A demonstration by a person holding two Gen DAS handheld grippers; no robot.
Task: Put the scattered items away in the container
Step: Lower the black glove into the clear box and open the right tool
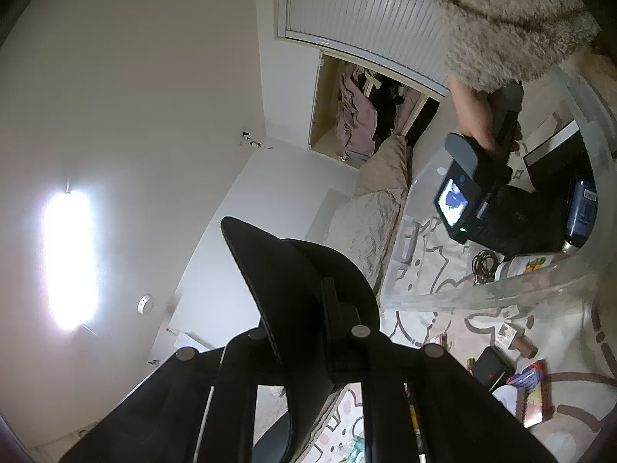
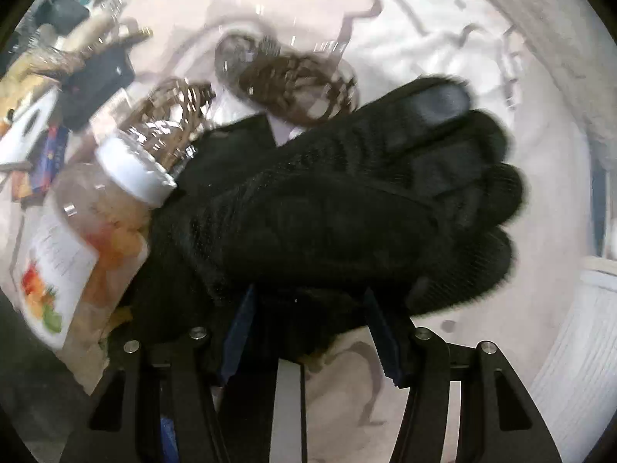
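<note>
black gripper [image 2: 312, 332], silver screws, fuzzy beige sleeve [image 1: 513, 23]

glove [image 2: 347, 208] 1 | jar [image 2: 92, 231] 1 | cable coil [image 2: 300, 85] 1 | clear container [image 1: 501, 293] 1 | floor clutter: perhaps 5

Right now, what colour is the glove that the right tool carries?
Black, clearest in the right wrist view: glove.

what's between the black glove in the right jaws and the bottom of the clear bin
Nothing visible blocks it. The black glove hangs inside the clear bin, beside the gummy jar and coiled cable lying on the floor below.
</note>
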